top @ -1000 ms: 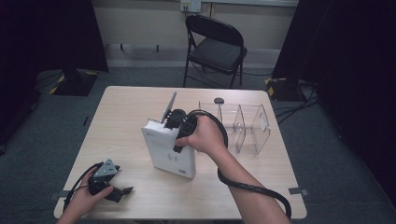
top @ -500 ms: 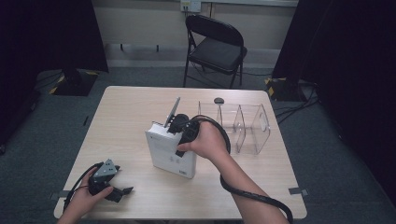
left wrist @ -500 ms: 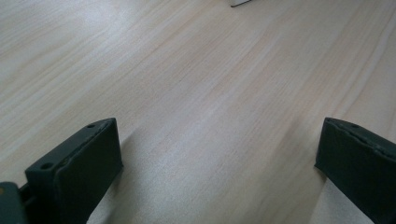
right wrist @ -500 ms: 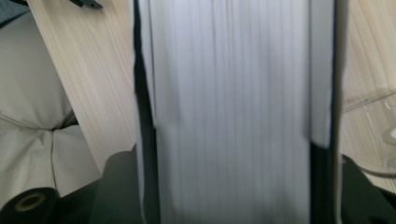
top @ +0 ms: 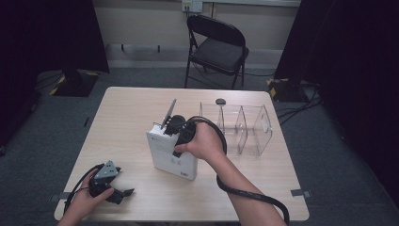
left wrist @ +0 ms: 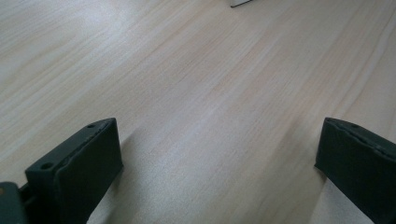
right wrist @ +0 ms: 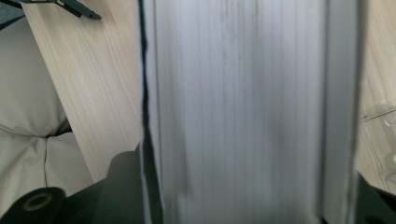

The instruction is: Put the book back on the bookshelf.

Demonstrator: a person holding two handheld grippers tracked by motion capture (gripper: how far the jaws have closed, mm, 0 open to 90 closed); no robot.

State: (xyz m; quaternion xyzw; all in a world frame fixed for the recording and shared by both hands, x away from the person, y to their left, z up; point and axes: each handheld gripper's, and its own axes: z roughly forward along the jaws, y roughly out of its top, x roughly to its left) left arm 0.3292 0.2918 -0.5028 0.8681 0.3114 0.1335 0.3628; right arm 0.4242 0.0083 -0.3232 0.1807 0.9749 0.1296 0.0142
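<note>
Right gripper (top: pixel 165 133) fingers (right wrist: pixel 122 186) closing astride upright book (top: pixel 170 153).

Desk (top: pixel 122 122) sits mid-frame in the high view. Book (top: pixel 171 153) stands on edge at the desk's centre, tilted. Right tool (top: pixel 175 126) sits at the book's top edge, the right hand (top: pixel 203 141) just right of it; in the right gripper view the book's page block (right wrist: pixel 243 112) stands between the jaws. Clear divided organizer (top: pixel 240 127) stands on the desk right of the book, near but apart. Small round object (top: pixel 220 101) lies behind the organizer. Left tool (top: pixel 123 194) rests at the desk's lower-left corner, well apart from the book. Folding chair (top: pixel 219 47) stands on the floor behind the desk, upper centre.
</note>
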